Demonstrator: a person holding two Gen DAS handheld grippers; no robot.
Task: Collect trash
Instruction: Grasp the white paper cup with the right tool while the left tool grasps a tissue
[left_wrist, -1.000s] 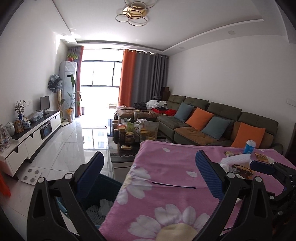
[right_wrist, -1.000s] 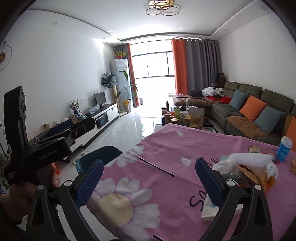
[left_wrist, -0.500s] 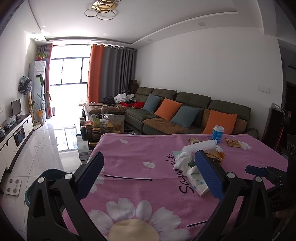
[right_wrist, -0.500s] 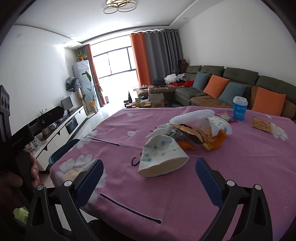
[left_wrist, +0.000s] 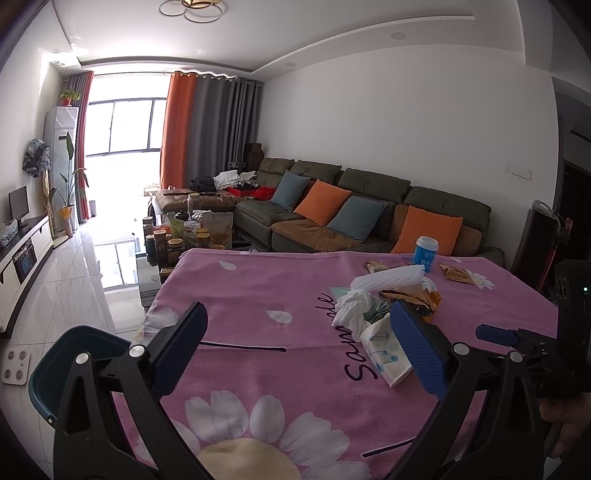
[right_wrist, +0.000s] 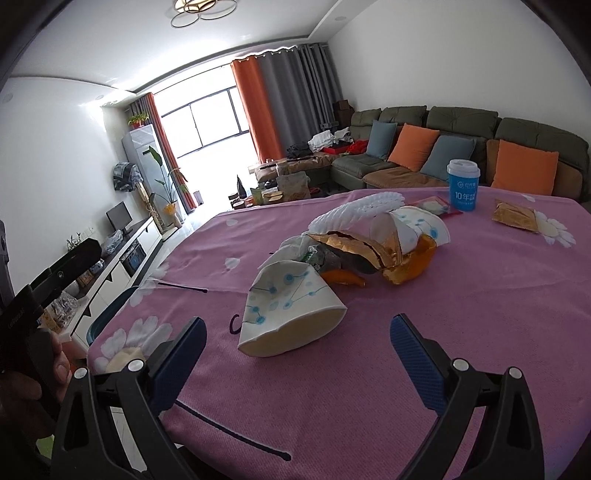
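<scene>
Grippers both hang wide open over the pink cloth (right_wrist: 461, 314) and hold nothing. Just ahead of the right gripper (right_wrist: 297, 356), the paper cup (right_wrist: 288, 314) lies on its side. Behind it sits the trash pile (right_wrist: 373, 243). Farther back stands a blue cup (right_wrist: 463, 184). Down left of the left gripper (left_wrist: 297, 347) is the bin (left_wrist: 51, 365).
</scene>
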